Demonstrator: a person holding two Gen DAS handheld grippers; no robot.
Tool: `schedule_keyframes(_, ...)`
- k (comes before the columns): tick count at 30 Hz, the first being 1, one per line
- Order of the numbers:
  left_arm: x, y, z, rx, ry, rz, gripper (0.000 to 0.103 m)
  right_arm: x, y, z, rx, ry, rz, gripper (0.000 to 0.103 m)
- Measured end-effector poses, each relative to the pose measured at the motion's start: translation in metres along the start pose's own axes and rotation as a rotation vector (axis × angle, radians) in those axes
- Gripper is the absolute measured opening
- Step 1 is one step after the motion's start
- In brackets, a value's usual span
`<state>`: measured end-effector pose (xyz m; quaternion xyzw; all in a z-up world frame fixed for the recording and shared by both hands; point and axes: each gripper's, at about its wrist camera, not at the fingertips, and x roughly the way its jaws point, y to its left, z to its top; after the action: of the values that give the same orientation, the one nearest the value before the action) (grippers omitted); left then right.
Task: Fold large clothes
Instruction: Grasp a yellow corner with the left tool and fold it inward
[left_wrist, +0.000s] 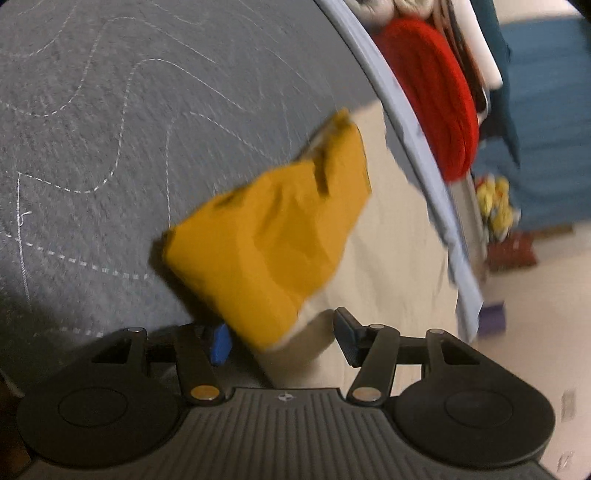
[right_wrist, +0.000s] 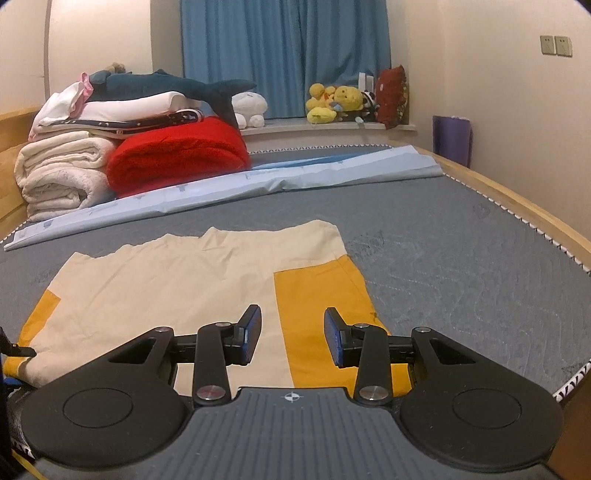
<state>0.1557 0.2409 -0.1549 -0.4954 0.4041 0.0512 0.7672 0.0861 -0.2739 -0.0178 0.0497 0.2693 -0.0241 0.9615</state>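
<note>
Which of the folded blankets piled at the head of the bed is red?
The red blanket, lowest and nearest the bed's middle; the cream blanket beside it is pale.

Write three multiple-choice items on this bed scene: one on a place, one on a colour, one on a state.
1. Where does the cream and yellow garment lie?
A. On the grey mattress
B. On the windowsill
C. On the floor

2. What colour is the rolled blanket beside the white blankets?
A. Green
B. Red
C. Purple

3. How do the right gripper jaws stand?
A. Clamped on a sleeve
B. Apart, nothing between them
C. Shut tight

Key: 1 A, the fabric is spread flat on the quilted grey surface; 2 B, it is bright red; 3 B, the garment shows through the gap.
</note>
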Motion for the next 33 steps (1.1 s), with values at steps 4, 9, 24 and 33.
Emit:
schedule_keyframes(4, 0.007, 0.002, 0.003, -0.033, -0.049, -0.035, 0.062, 0.003, -0.001, -0.001, 0.015, 0.007, 0.004, 0.039)
schedule_keyframes(9, 0.018, -0.006, 0.002, -0.018, -0.092, -0.055, 0.059, 0.007, 0.006, -0.001, 0.020, 0.014, 0.030, 0.039)
schedule_keyframes(24, -0.075, -0.095, 0.006, 0.449, -0.128, 0.053, 0.015, 0.021, 0.092, 0.008, -0.025, 0.024, 0.203, 0.039)
schedule_keyframes(33, -0.150, -0.073, 0.012, 0.668, -0.133, 0.132, 0.016, 0.033, 0.176, 0.000, -0.067, 0.090, 0.431, 0.038)
